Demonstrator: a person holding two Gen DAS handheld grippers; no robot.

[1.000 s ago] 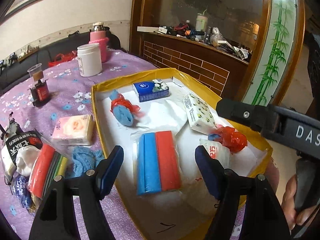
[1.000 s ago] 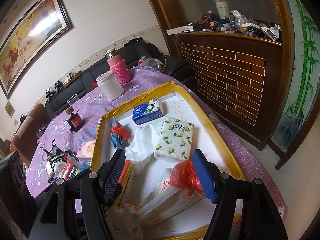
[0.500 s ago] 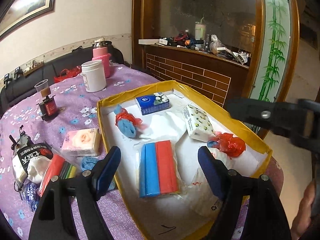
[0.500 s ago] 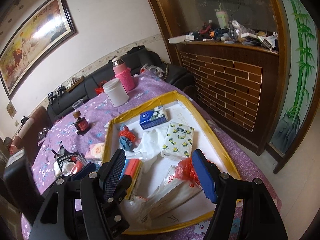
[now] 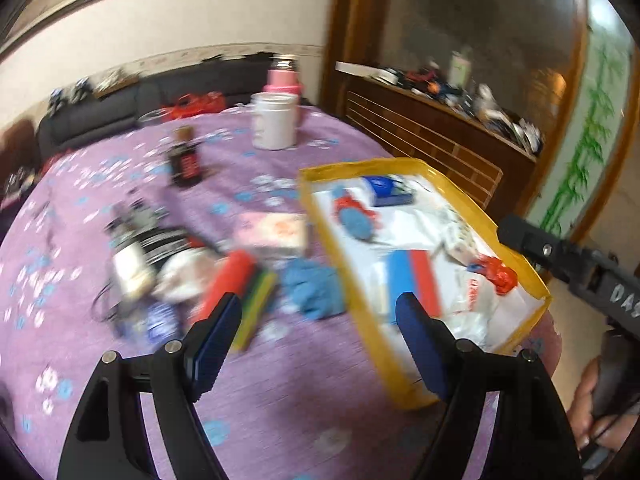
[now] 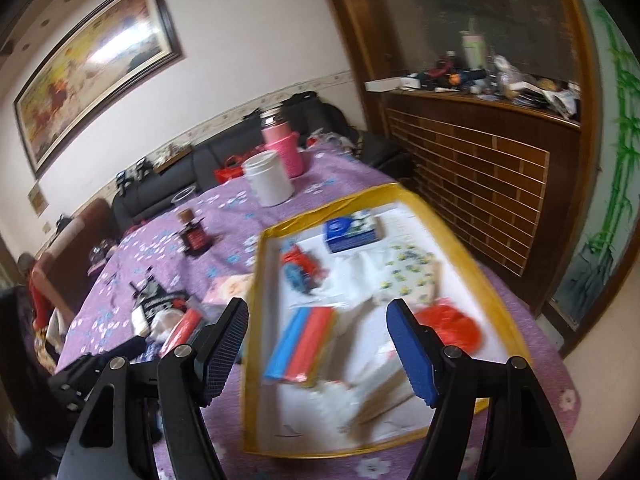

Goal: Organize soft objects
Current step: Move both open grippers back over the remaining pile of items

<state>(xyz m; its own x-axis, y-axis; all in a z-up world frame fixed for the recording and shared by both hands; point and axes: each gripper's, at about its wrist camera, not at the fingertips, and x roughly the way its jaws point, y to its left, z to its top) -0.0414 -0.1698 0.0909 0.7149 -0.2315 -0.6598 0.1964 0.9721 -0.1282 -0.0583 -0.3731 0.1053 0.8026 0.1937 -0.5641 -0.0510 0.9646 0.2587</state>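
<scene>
Both views are blurred by motion, so small things are hard to read. The left tool (image 5: 316, 322) is seen with its jaws spread and nothing between them; the jaws have just been opening. The right tool (image 6: 318, 322) is also held apart and empty, and its jaws have just opened a little more.

The yellow-rimmed tray (image 6: 476, 264) lies on the bench (image 5: 280, 384), which is covered by a purple flowered cloth. Inside the tray a red and blue pack (image 6: 304, 338), a blue tissue pack (image 6: 350, 232), a yellow-flowered tissue pack (image 6: 408, 276), a red plastic bag (image 6: 452, 326) and a small red and blue bundle (image 6: 300, 270) can be made out. The white things under them are smeared and cannot be named.

Beside the tray, on the cloth, a pink tissue pack (image 5: 276, 232), a blue cloth (image 5: 316, 288) and a red roll (image 5: 228, 282) are seen in the left wrist view. The pile further left is too blurred to tell. A white jar (image 5: 276, 124) and a pink bottle (image 5: 284, 76) stand at the far side.

At the right edge of the left view, part of the right tool and a few fingers (image 5: 588, 412) are cut off by the frame.
</scene>
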